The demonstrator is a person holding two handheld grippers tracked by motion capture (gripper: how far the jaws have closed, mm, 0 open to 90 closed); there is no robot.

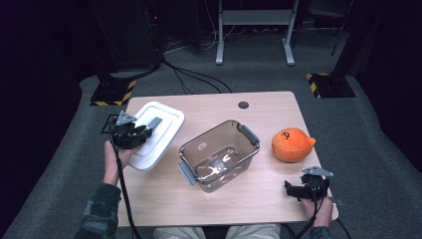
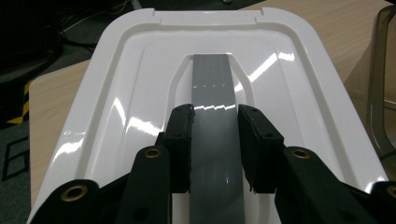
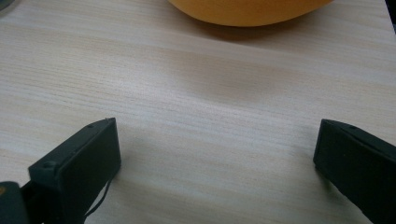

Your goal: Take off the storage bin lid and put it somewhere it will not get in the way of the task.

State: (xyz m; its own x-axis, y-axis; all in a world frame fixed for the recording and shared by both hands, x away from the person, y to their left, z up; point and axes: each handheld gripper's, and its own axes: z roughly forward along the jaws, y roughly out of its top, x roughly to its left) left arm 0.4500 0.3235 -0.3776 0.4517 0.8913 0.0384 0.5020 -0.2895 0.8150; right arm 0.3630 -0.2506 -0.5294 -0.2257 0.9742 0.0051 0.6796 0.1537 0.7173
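Observation:
A white box lid (image 1: 164,130) with a grey strip handle (image 2: 212,79) lies at the table's left side. My left gripper (image 1: 147,130) (image 2: 215,112) is shut on that handle, one black jaw pressed against each long edge. A clear plastic bin (image 1: 244,155) with grey end latches stands empty in the middle of the table; its wall (image 2: 385,70) shows at the right of the left gripper view. An orange plush toy (image 1: 291,145) (image 3: 247,9) rests to the bin's right. My right gripper (image 1: 298,187) (image 3: 215,130) hovers open over bare wood just in front of the toy.
The wooden table (image 1: 268,112) has a round cable hole (image 1: 243,105) at its far edge. Grey carpet surrounds it, with cables, a white stand (image 1: 254,30) and yellow-black striped bases (image 1: 113,93) behind.

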